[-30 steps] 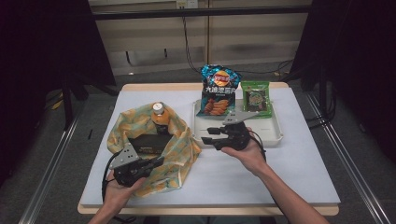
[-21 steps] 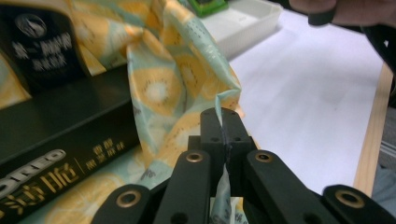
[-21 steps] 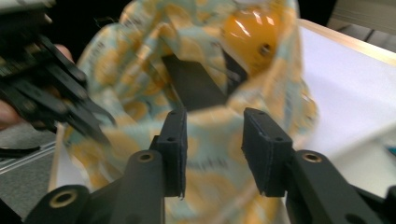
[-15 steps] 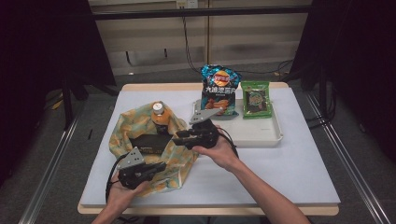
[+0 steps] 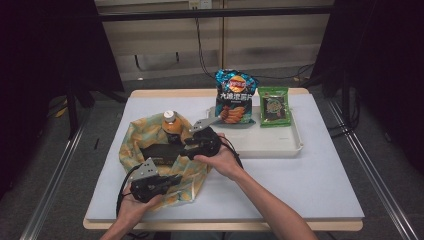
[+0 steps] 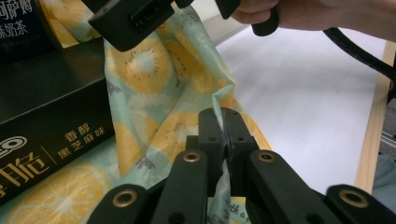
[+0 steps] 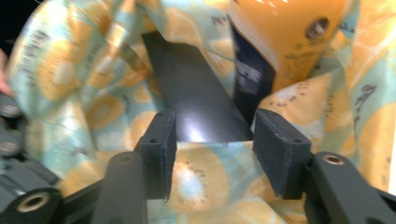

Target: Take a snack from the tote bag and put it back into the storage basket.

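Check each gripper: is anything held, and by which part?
The left gripper is shut on the fruit-print cloth bag, pinching its edge. The right gripper, jaws just opening, holds nothing.

The cloth bag (image 5: 150, 150), left of centre, is thin soft fabric with a matt fruit print. Inside it, the box (image 6: 42, 130) looks like glossy black card. The chip packet (image 5: 234, 97), upper centre, is shiny crinkled foil; the tray (image 5: 280, 146) smooth white plastic.

On the white table (image 5: 310, 185), a fruit-print cloth bag (image 5: 132, 145) holds an orange bottle (image 5: 171, 125) and black box (image 5: 159, 152). The left gripper (image 5: 172, 181) sits at its five o'clock, the right gripper (image 5: 187, 145) at three.
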{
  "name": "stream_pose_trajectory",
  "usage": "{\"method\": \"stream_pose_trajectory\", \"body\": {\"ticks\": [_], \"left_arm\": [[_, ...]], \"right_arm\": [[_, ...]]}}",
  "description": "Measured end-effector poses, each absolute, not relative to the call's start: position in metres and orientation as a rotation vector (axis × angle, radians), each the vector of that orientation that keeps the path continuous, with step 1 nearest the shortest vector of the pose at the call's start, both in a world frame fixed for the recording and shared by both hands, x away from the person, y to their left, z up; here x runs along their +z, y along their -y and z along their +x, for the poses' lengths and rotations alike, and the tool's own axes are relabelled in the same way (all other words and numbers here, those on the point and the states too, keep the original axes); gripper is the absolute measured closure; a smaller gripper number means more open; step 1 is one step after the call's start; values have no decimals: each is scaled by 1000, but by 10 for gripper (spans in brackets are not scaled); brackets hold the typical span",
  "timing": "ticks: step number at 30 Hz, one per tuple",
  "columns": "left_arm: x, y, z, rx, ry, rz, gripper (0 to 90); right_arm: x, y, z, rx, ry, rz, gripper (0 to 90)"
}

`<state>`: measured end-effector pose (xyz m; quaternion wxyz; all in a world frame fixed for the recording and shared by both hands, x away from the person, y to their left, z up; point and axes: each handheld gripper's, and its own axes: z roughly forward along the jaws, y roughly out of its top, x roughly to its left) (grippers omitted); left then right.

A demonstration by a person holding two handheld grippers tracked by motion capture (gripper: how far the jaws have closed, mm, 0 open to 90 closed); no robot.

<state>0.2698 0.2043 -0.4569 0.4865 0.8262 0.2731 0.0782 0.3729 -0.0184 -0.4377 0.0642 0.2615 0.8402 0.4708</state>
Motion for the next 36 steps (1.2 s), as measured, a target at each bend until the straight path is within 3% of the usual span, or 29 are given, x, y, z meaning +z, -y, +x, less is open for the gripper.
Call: {"method": "stream_pose_trajectory", "body": {"ticks": [5,14,23,26,31,36], "left_arm": [[-456,-205,269,187,-663,1997,859],[-434,-229,276,214,-691,1841,739],[-452,-229,307,221,-850,1863,592],[-460,-228,307,216,-855,1906,533],[-467,-223,305,208,-835,1967,550],[-470,-214,301,187,-789,2033,620]], "right_arm": [[-446,19,377,1393,-2567,804,379],[-451,29,373,1347,-2599,816,394],[-457,34,364,1342,-2654,794,532],[-458,37,360,1334,-2676,779,630],[-462,39,353,1329,-2703,750,856],[-470,43,350,1307,-2718,758,900]]}}
